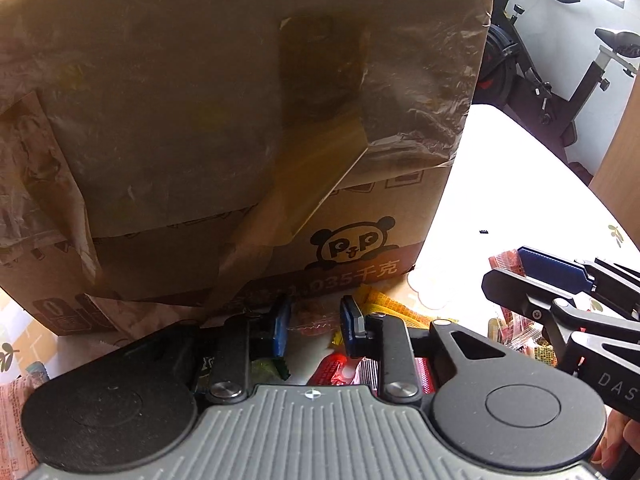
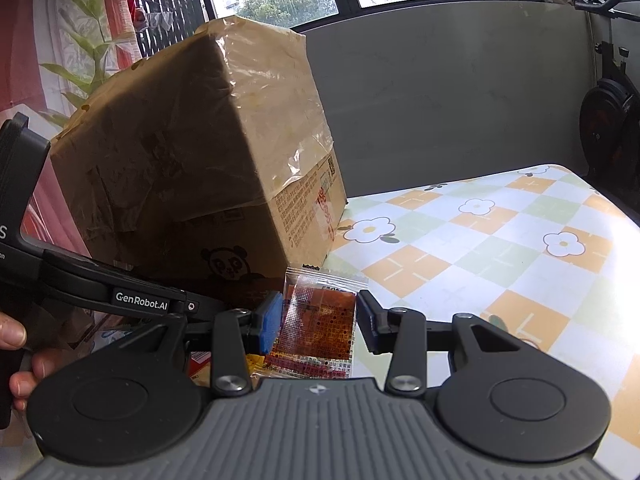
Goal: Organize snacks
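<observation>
Beside the box (image 2: 208,168), the right gripper (image 2: 316,320) holds an orange packet (image 2: 318,320) between narrowed jaws, the left gripper (image 1: 313,322) has pinched onto a clear packet (image 1: 310,322), and many snacks (image 1: 344,368) lie loose, so sorting seems barely begun.

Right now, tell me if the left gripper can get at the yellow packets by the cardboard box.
Probably yes: the yellow packets lie in the open just past the left gripper, in front of the cardboard box. But its fingers look closed on a clear packet, so that must go first.
</observation>
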Demonstrator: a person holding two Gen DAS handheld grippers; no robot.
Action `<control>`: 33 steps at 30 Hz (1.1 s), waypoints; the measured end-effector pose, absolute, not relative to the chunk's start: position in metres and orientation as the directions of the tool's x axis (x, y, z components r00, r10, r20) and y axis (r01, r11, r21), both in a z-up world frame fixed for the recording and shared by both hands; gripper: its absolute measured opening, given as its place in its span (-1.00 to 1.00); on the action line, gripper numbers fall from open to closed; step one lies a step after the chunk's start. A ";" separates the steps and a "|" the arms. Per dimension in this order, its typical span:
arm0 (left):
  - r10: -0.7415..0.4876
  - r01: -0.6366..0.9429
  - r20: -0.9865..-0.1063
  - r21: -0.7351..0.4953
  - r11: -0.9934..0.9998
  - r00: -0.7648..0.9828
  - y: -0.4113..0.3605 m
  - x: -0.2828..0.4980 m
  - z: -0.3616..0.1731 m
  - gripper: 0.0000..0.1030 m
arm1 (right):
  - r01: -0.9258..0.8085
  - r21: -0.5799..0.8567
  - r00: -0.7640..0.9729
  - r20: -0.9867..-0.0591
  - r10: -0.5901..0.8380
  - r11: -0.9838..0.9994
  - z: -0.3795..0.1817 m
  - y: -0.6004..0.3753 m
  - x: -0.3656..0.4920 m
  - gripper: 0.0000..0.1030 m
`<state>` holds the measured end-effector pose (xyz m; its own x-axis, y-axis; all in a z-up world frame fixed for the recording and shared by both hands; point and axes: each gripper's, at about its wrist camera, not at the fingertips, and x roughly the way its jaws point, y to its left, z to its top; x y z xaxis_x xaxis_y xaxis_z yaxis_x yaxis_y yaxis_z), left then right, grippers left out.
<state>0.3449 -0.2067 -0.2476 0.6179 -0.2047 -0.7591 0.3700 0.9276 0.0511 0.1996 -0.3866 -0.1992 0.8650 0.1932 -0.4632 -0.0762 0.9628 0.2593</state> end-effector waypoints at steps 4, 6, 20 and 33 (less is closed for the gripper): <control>-0.223 0.377 -0.745 0.042 0.925 0.629 -0.204 0.334 -0.241 -0.45 | -0.071 0.258 0.863 -0.468 0.189 0.964 -0.200 -0.386 0.200 -0.17; -0.235 0.376 -0.731 0.032 0.926 0.641 -0.200 0.326 -0.236 -0.45 | -0.063 0.261 0.862 -0.472 0.184 0.963 -0.200 -0.387 0.201 -0.17; -0.290 0.353 -0.627 -0.026 0.935 0.723 -0.143 0.277 -0.181 -0.45 | -0.049 0.206 0.855 -0.498 0.148 0.977 -0.202 -0.378 0.204 -0.17; -0.296 0.318 -0.549 -0.058 0.946 0.782 -0.088 0.258 -0.152 -0.45 | -0.050 0.199 0.860 -0.489 0.144 0.979 -0.166 -0.364 0.197 -0.17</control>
<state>0.2581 -0.0877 -0.1515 0.7817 -0.2959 -0.5490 0.3176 0.9465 -0.0580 0.1970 -0.3643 -0.1663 0.8603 0.1437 -0.4891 -0.0502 0.9787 0.1992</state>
